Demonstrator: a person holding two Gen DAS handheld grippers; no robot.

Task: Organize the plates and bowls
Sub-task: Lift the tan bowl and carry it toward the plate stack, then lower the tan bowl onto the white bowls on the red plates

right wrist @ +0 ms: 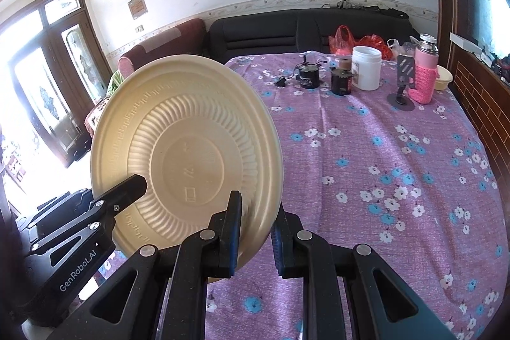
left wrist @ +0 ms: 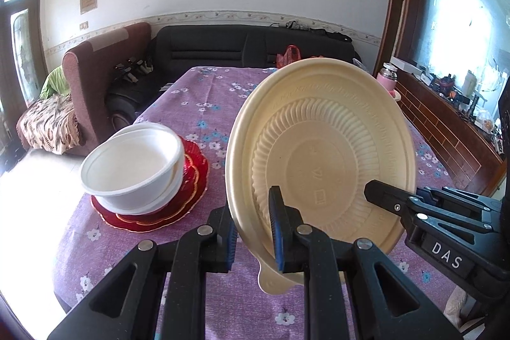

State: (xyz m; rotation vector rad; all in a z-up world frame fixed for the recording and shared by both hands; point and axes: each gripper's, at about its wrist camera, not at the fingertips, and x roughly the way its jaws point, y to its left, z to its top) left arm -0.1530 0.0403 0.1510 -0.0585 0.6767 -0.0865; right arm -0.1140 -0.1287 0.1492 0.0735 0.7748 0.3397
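Left claw, right claw clamp cream plate rim, tilted, seemingly above table.

Matt cream plastic plate, ribbed underneath; glossy red plates; woven floral cloth; matt black plastic grippers.

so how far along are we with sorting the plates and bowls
Partly done, it seems. Two white bowls already sit nested on the red plates on the purple tablecloth. In hand: the cream plate, tilted on edge above the table, gripped at its rim by both the left tool and right tool. Left: setting that plate down, probably at the stack.
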